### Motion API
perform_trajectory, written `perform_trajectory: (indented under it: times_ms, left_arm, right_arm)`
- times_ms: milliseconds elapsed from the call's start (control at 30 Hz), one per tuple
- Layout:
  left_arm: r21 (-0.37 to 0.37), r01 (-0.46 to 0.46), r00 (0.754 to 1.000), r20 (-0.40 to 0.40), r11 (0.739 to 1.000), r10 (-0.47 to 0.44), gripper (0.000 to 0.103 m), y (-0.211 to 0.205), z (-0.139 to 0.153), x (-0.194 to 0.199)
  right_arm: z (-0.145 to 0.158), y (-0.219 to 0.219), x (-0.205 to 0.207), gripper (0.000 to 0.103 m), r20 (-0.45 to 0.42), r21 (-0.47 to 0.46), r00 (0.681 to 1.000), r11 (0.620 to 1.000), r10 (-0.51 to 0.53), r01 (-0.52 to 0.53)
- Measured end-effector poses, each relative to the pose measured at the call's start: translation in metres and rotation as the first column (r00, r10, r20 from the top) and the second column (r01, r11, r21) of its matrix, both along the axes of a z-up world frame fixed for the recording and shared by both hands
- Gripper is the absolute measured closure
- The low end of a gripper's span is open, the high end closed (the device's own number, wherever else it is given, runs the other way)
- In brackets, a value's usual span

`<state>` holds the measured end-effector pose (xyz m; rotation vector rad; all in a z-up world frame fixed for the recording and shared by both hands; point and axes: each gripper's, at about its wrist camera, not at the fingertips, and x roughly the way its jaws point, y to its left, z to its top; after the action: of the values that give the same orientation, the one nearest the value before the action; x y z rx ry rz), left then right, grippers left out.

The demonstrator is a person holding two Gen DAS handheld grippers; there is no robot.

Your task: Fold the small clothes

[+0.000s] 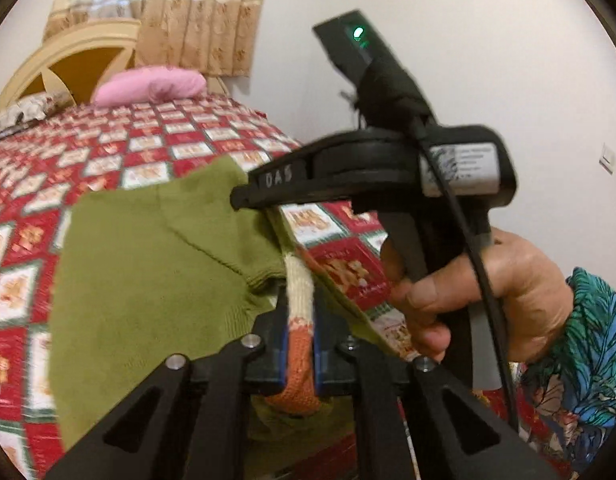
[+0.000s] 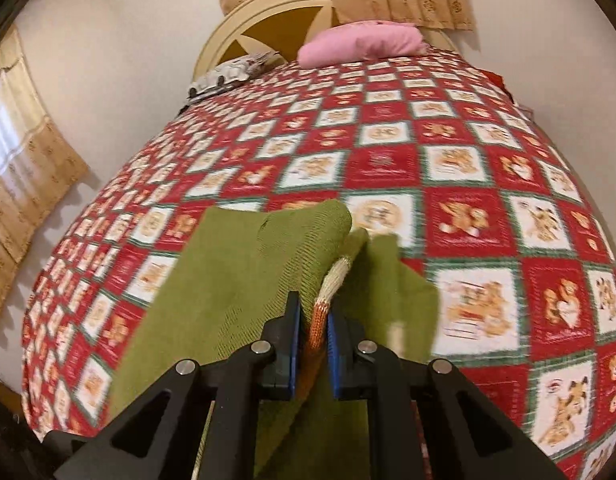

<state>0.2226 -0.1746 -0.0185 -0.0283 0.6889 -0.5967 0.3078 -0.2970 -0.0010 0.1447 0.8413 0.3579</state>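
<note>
Green knitted garment hangs in the air above the bed, held up at its striped orange-and-cream trim. Same garment in right wrist view, draped in folds, lower part out of frame.

Left gripper: blue-padded fingers pressed onto the orange part of the trim, cloth pinched between them.

Right gripper: fingers drawn close on the orange band; cloth sits between the pads. From the left view its body lies sideways, tip at the garment's upper edge, with a hand around the handle.

Bed below has a red, white and green checked bedspread. Pink pillow at the headboard. Curtains behind.
</note>
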Motion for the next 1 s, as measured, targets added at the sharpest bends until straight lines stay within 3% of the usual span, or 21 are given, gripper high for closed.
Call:
perform_trajectory:
  times_ms: [200, 333, 433, 500, 567, 633, 733, 800, 900, 1000]
  left_arm:
    - [0.017, 0.028, 0.999, -0.038, 0.999, -0.027, 0.094, -0.019, -0.011, 0.001]
    - [0.038, 0.059, 0.996, -0.073, 0.998, -0.056, 0.093, -0.030, -0.015, 0.002]
    - [0.004, 0.083, 0.992, -0.093, 0.997, -0.083, 0.079, -0.018, -0.010, -0.007]
    - [0.015, 0.093, 0.993, -0.070, 0.996, -0.092, 0.056, -0.002, -0.005, -0.023]
    - [0.009, 0.066, 0.997, -0.038, 0.998, -0.066, 0.041, 0.017, 0.001, -0.036]
    - [-0.035, 0.051, 0.998, -0.022, 0.998, -0.052, 0.040, 0.045, 0.007, -0.055]
    - [-0.026, -0.005, 1.000, -0.003, 1.000, 0.005, 0.040, 0.078, 0.009, -0.069]
    - [0.002, -0.060, 0.998, 0.005, 0.998, 0.060, 0.040, 0.095, 0.008, -0.072]
    - [0.001, -0.130, 0.991, -0.038, 0.992, 0.130, 0.040, 0.115, 0.004, -0.066]
    - [-0.017, -0.165, 0.984, -0.070, 0.986, 0.163, 0.040, 0.127, 0.001, -0.062]
  right_arm:
    - [-0.036, -0.024, 0.001, 0.092, -0.048, 0.012, 0.998, 0.999, -0.034, 0.034]
    - [-0.049, -0.031, 0.006, 0.092, -0.070, 0.072, 0.996, 0.996, -0.051, 0.056]
    - [-0.047, -0.039, 0.005, 0.089, -0.097, 0.117, 0.992, 0.989, -0.078, 0.090]
    - [-0.036, -0.049, -0.009, 0.079, -0.093, 0.126, 0.988, 0.982, -0.127, 0.138]
    - [-0.019, -0.058, -0.034, 0.078, -0.046, 0.105, 0.980, 0.975, -0.194, 0.198]
    - [-0.004, -0.062, -0.063, 0.078, -0.005, 0.121, 0.976, 0.969, -0.217, 0.216]
    - [0.008, -0.055, -0.102, 0.077, 0.009, 0.180, 0.981, 0.966, -0.192, 0.187]
    - [0.007, -0.042, -0.125, 0.064, 0.008, 0.190, 0.987, 0.969, -0.160, 0.155]
    - [-0.001, -0.013, -0.145, 0.060, 0.012, 0.139, 0.991, 0.982, -0.131, 0.128]
    - [-0.008, 0.013, -0.153, 0.060, 0.047, 0.030, 0.994, 0.995, -0.094, 0.092]
